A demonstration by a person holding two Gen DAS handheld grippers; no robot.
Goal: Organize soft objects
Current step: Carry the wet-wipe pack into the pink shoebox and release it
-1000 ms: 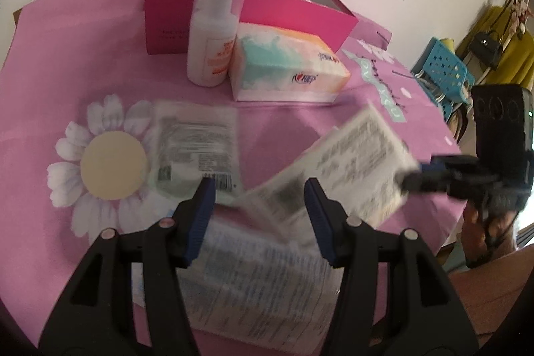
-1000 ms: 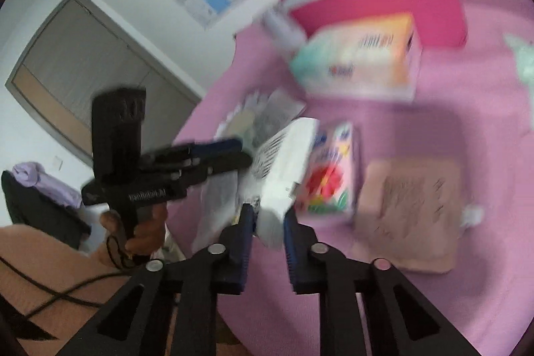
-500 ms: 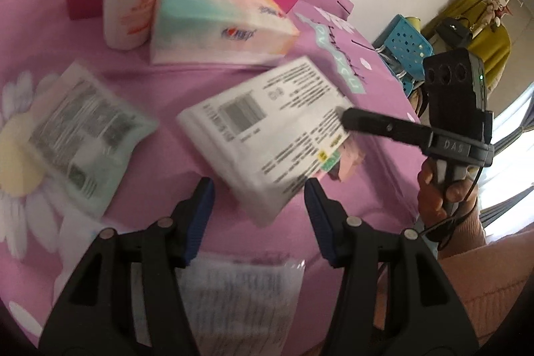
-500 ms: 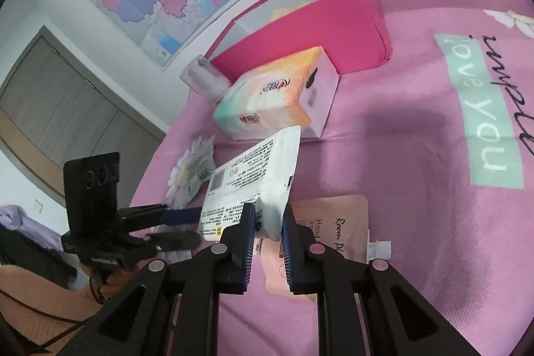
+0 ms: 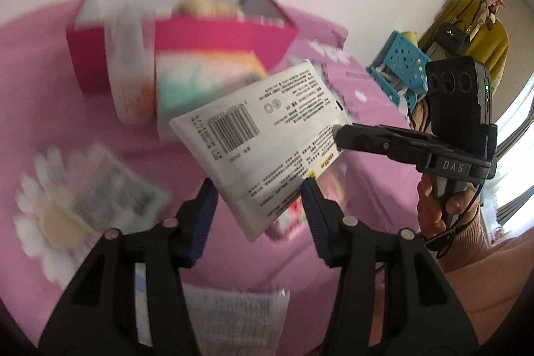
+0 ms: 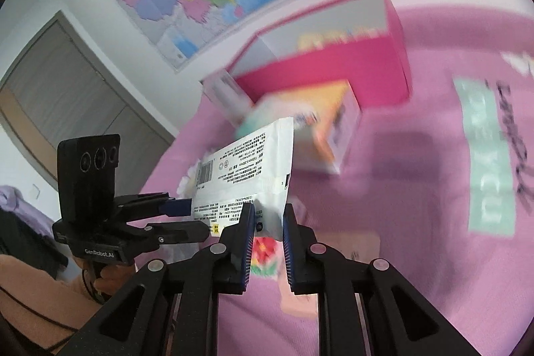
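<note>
While right hand-held gripper stays clenched on corner of white soft pack, pack hangs tilted in air above pink tabletop, in front of pink box. Left hand-held gripper closing, pack's lower edge between jaws, pads not pressing yet. Pack looks light, squashy, film slippery; grip edge seam firmly. Barcode and fine print on back, unreadable. "DAS", "GenRobot.AI" legible on gripper bodies.
</note>
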